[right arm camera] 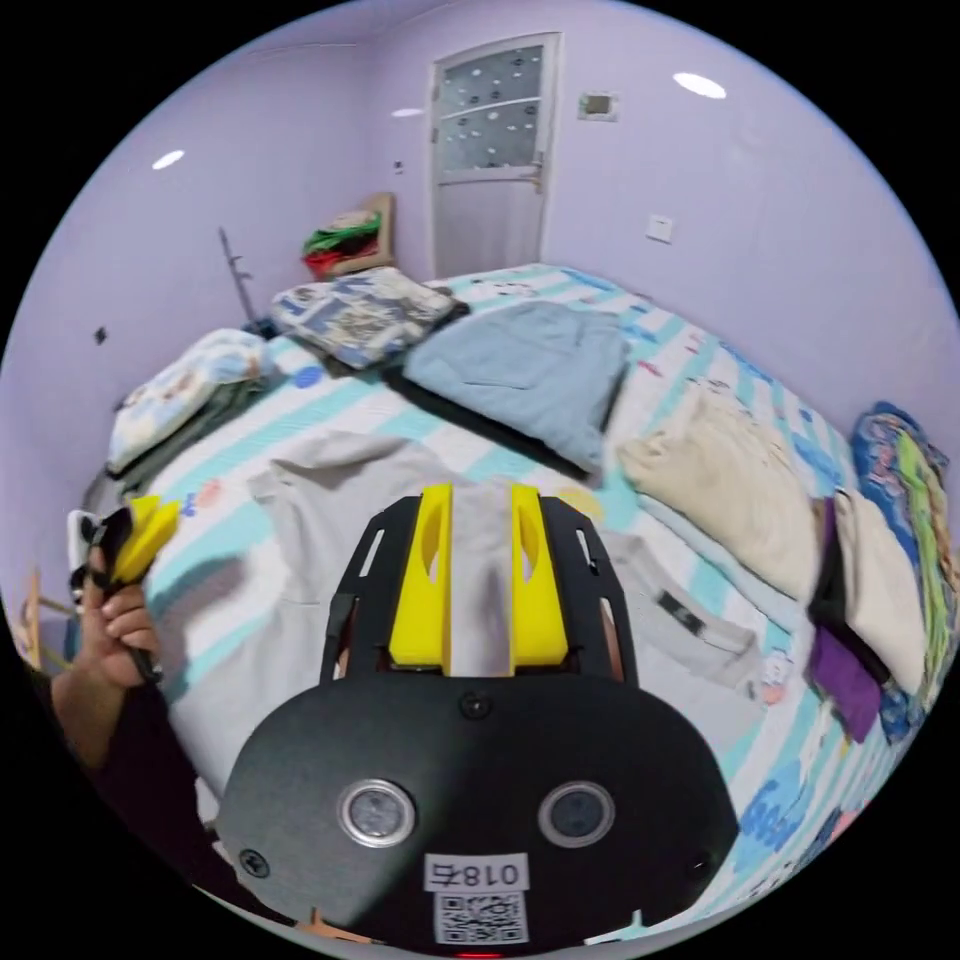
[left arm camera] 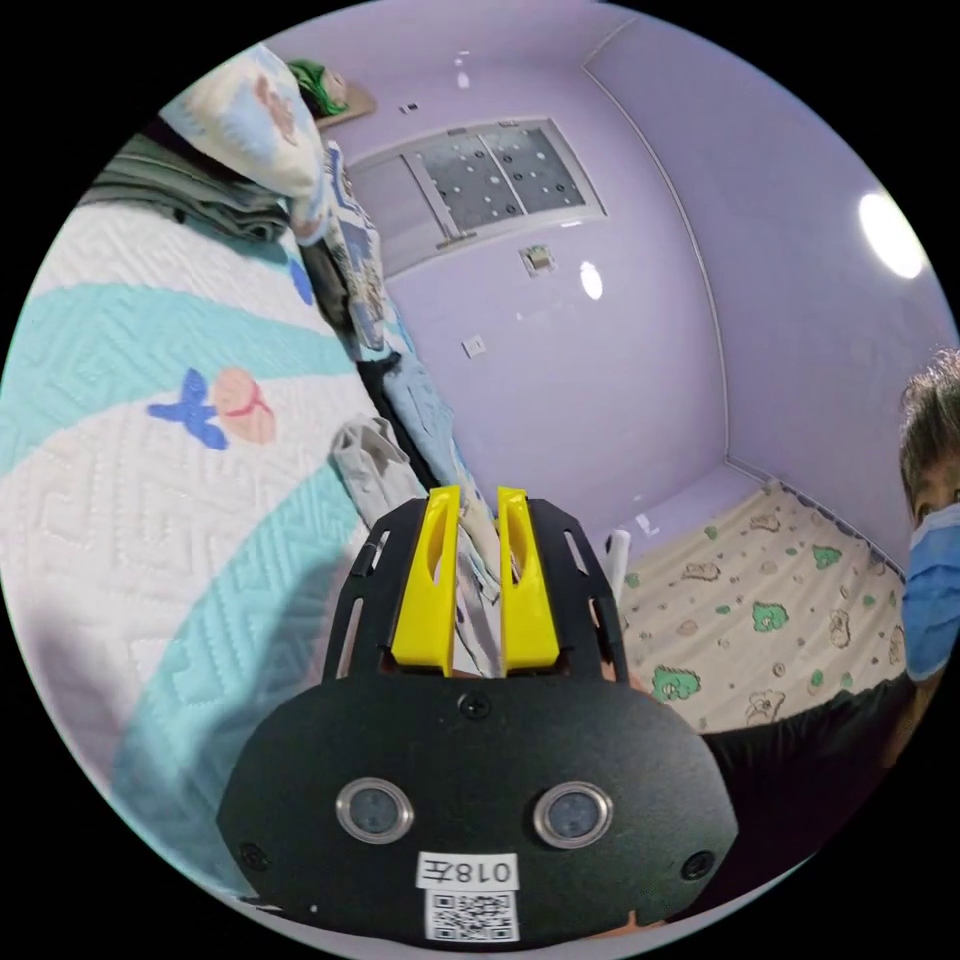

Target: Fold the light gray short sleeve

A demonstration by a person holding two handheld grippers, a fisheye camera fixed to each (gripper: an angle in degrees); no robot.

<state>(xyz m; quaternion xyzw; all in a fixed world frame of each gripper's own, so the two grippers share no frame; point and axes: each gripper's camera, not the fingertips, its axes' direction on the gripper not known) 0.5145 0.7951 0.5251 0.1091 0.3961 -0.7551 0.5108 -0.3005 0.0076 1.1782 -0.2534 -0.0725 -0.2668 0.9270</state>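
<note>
The light gray short sleeve shirt lies spread flat on the striped bedspread, its collar and label toward the right. My right gripper hovers over the shirt's middle with its jaws apart, and gray cloth shows through the gap. A hand holds my left gripper up off the bed's left edge, away from the shirt. In the left gripper view, the left gripper has a narrow gap with nothing in it. A pale gray bit of cloth lies on the bedspread just beyond its tips.
A light blue garment, a beige one, a patterned folded piece and a pillow lie around the shirt. Stacked clothes line the right edge. A door stands behind. A person in a mask is close.
</note>
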